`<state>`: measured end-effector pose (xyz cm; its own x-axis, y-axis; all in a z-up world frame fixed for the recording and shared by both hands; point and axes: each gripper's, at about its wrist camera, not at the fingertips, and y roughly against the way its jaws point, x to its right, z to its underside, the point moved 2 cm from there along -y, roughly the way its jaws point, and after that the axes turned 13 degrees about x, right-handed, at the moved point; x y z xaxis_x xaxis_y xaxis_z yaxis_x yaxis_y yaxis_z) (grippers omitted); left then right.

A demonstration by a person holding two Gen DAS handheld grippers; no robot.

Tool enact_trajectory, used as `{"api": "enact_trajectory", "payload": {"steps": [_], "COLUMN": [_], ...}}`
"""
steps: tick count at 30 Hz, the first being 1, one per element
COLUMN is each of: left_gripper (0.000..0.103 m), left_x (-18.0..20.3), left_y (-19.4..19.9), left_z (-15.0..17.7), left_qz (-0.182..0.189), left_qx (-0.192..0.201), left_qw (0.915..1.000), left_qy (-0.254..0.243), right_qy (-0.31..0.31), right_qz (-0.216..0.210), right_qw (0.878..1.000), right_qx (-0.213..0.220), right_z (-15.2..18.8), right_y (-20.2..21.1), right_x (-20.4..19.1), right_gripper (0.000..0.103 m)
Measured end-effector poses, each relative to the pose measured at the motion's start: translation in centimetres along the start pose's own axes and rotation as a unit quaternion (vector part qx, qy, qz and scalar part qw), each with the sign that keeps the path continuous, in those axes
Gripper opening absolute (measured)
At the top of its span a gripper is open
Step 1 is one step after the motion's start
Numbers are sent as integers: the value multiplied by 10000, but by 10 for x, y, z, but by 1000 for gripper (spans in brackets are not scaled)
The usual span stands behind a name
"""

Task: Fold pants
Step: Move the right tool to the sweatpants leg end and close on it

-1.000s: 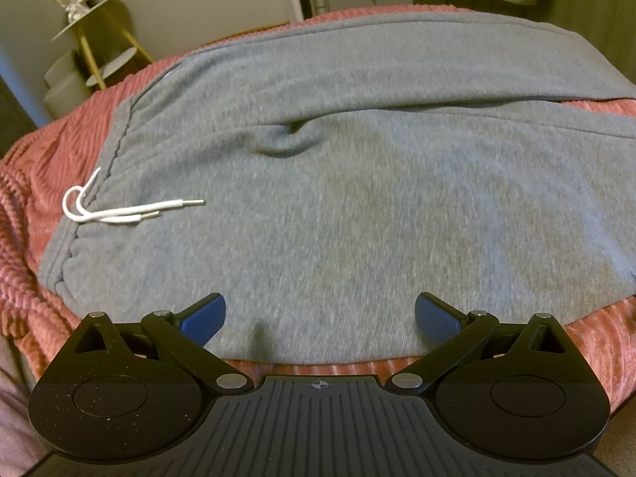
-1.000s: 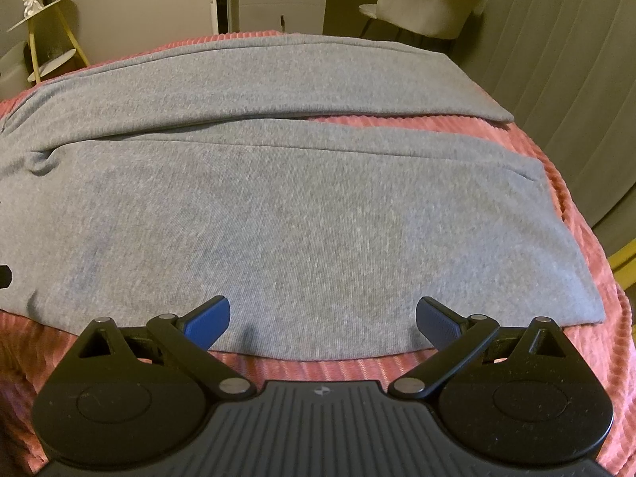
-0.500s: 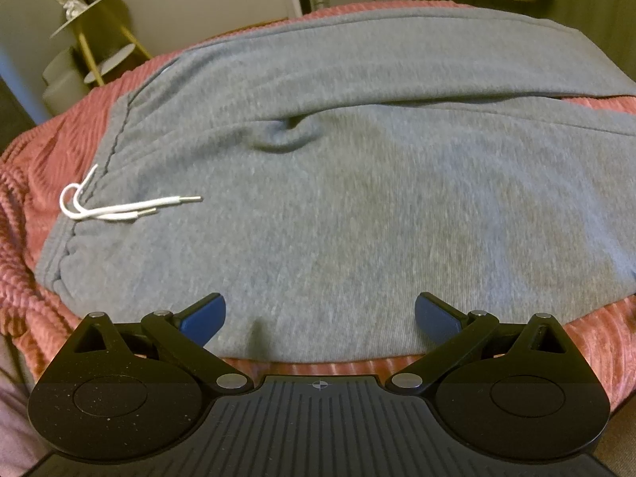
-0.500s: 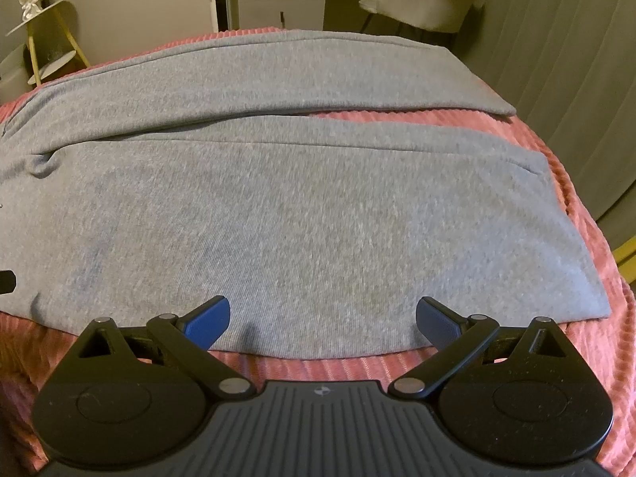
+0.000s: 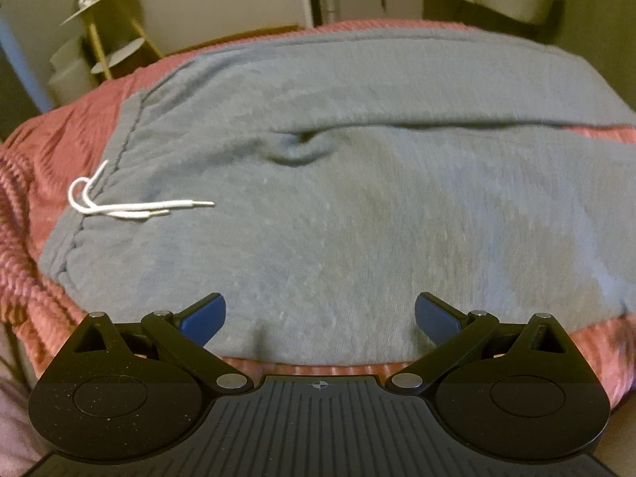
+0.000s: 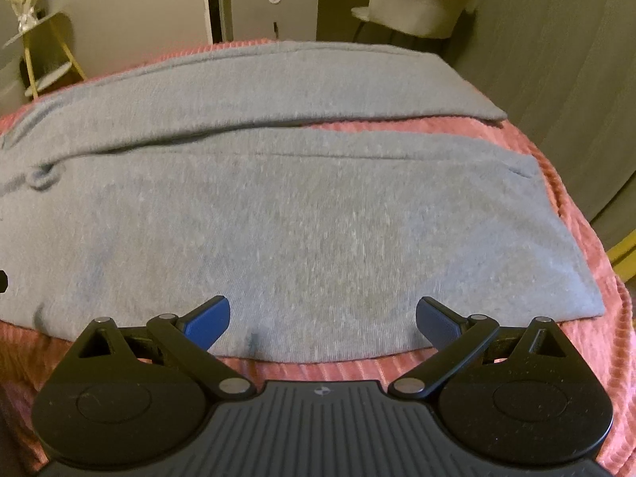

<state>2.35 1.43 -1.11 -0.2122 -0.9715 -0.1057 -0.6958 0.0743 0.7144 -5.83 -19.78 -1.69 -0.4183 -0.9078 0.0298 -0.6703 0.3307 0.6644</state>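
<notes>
I see the pants (image 5: pixel 338 198) lying lengthwise left-right, near edge just beyond my left gripper (image 5: pixel 320 318) and right gripper (image 6: pixel 322 320), both spread wide, empty.

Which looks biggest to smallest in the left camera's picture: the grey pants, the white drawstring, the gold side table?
1. Grey pants, which fill most of the view.
2. Gold side table. It stands far back, so its real size is unsure.
3. White drawstring.
</notes>
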Motion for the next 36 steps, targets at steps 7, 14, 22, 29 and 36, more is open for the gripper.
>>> {"api": "enact_trajectory", "payload": {"steps": [7,14,22,29,36], "left_gripper": [103,103,103,103,103], "left_x": [-6,-10,-43,-64,-56], "left_y": [-4,-50,-110,-137,-154], "left_z": [-39,-101,-78,-83,-80], "left_qz": [-446,-1453,-2179,-2264,-2410], "left_qx": [258,773,658,782,700], "left_qw": [9983,9846,9722,9663,9662], "left_qy": [274,598,549,946,580], "right_qy": [-830,-890,-1841,-2410,-2620], "right_qz": [-169,132,477,962,1562], "right_qw": [9958,9959,9815,9657,9513], "right_qx": [336,40,234,-12,-438], "right_z": [-37,-130,-242,-287,-285], "right_y": [-13,-102,-246,-360,-418], "right_x": [30,39,63,69,68], "right_gripper": [100,100,100,100,91]}}
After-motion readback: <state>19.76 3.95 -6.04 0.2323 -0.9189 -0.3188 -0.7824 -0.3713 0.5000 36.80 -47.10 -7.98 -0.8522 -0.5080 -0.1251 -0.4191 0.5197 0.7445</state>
